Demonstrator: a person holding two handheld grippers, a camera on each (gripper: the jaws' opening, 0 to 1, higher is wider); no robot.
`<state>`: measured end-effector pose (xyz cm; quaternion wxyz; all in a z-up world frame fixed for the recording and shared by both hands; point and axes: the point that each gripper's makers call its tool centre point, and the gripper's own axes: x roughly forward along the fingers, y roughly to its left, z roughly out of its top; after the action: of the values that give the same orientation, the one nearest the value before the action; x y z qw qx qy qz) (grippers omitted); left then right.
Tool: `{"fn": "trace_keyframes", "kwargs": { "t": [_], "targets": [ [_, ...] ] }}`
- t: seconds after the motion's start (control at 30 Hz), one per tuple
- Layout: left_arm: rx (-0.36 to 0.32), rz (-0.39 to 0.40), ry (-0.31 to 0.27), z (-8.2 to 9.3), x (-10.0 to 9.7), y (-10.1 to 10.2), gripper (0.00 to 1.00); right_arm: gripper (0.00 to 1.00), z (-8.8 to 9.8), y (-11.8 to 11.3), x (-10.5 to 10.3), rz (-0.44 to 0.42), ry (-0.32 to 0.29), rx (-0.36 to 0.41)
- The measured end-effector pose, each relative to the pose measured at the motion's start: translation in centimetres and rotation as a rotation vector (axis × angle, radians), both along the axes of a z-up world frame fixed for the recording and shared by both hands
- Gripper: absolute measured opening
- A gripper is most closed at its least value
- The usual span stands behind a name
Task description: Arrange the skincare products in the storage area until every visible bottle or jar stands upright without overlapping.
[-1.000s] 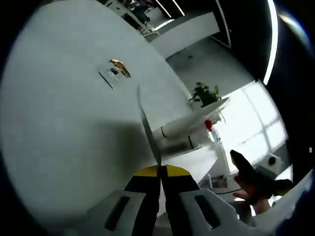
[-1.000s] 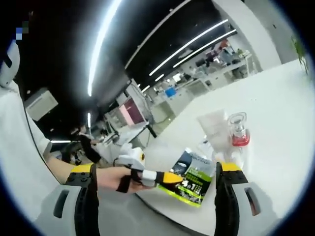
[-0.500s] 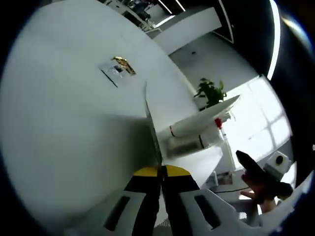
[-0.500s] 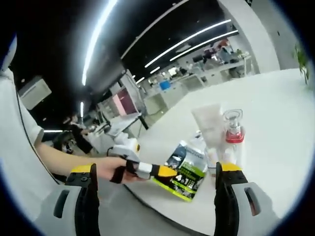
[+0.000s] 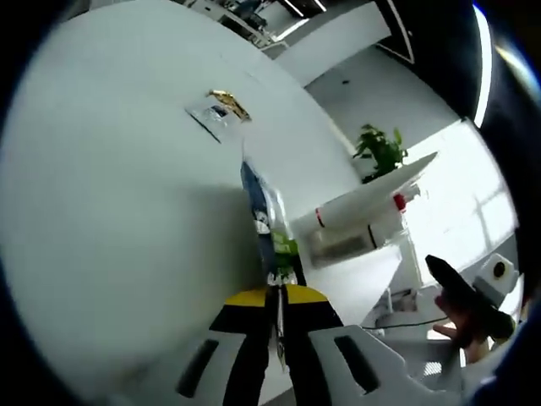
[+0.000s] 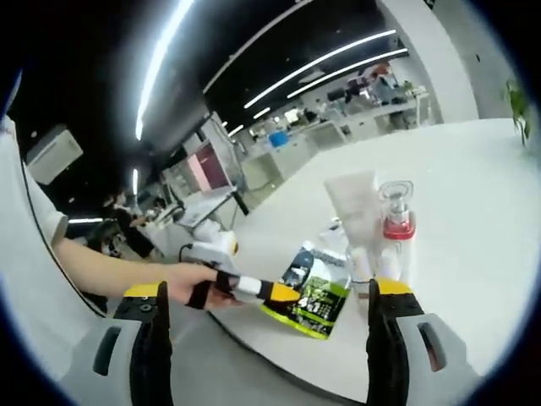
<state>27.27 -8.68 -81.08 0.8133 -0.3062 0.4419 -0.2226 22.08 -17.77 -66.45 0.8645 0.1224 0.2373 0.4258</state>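
Currently the left gripper (image 5: 275, 317) has its jaws pressed together on the lower edge of a flat sachet (image 5: 264, 222), which rises edge-on from the jaw tips toward the centre of the left gripper view. In the right gripper view the same left gripper (image 6: 272, 293) enters from the left, carried by a hand (image 6: 188, 283), with its yellow tip clamped on the near corner of the green-and-black sachet (image 6: 314, 298); the sachet sits at the near edge of the white table (image 6: 473, 211).

The right gripper (image 6: 264, 338) stands wide apart, its two jaws rising at the lower left and lower right of its view with nothing between them.

Just beyond the sachet, right of centre in the right gripper view, stands a cluster of products: a white tube (image 6: 351, 203), upright with its flat crimped end on top, and just beside it a clear-capped bottle with a red collar (image 6: 396, 222), also upright. Smaller containers at their base are too crowded to tell apart. In the left gripper view the tube (image 5: 372, 196) and bottle (image 5: 385, 222) appear at centre right.

Open tabletop (image 5: 110, 237) spans the left half of the left gripper view. A small flat packet with a gold object (image 5: 220, 106) lies well apart at upper centre. A potted plant (image 5: 382, 150) stands at upper right, before bright windows. Ceiling light strips and office desks fill the background of the right gripper view.
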Motion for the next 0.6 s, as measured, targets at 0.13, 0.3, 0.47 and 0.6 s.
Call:
{"fn": "trace_keyframes", "kwargs": {
  "t": [0.13, 0.3, 0.47, 0.6],
  "targets": [
    [0.057, -0.033, -0.014, -0.2, 0.2, 0.3, 0.03, 0.97, -0.1, 0.1, -0.1, 0.008, -0.002, -0.004],
    [0.146, -0.081, -0.011, -0.9, -0.2, 0.8, 0.09, 0.97, -0.2, 0.0, -0.1, 0.009, -0.003, -0.008],
    [0.199, -0.112, -0.021, -1.0, -0.4, 1.1, 0.14, 0.96, -0.5, 0.0, -0.1, 0.009, 0.006, -0.017],
    [0.221, -0.123, -0.025, -0.6, -0.5, 1.0, 0.18, 0.96, -0.6, 0.1, -0.2, 0.017, 0.010, -0.023]
  ]
}}
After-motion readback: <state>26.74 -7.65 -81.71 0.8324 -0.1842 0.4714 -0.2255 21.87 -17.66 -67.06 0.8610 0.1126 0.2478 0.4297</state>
